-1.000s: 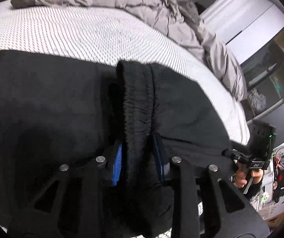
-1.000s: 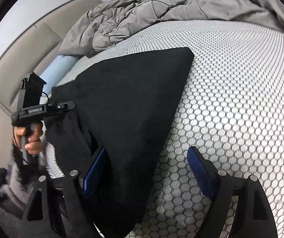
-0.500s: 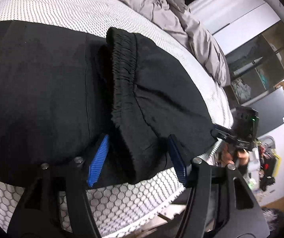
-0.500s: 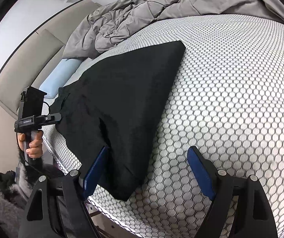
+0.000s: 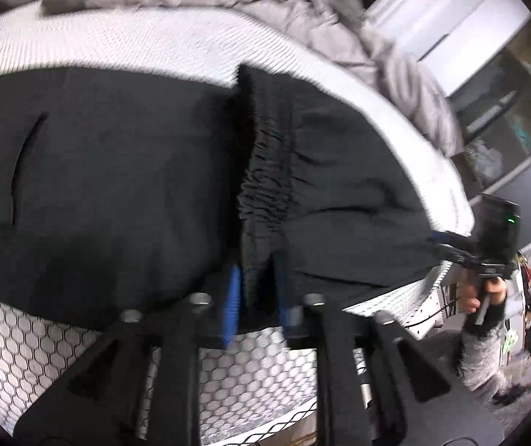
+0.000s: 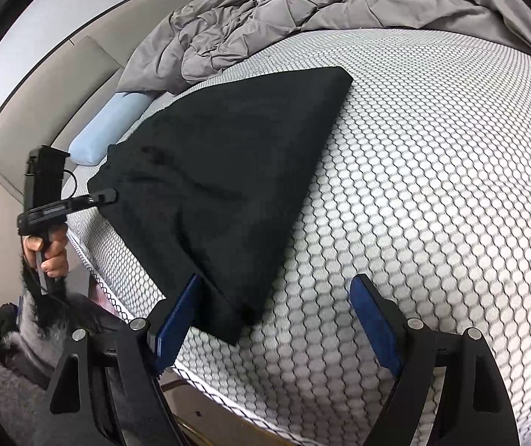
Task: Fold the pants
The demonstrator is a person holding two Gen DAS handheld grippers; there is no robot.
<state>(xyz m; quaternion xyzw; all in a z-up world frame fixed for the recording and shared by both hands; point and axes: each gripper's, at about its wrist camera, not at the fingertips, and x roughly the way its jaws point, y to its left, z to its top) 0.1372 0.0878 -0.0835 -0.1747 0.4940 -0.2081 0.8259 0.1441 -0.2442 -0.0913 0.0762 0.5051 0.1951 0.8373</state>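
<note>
Left tongs (image 5: 256, 293) closing on pants (image 6: 228, 193) waistband; right tongs (image 6: 276, 319) apart; folded pants point away.

black pants (image 6: 228, 171) on a white honeycomb-patterned mattress (image 6: 432, 186), grey quilt (image 6: 284, 11), pale blue pillow (image 6: 106, 137).

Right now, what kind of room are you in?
Probably a bedroom. The black pants lie on a mattress with a honeycomb cover, a crumpled grey duvet behind and a pale blue pillow beside.
</note>
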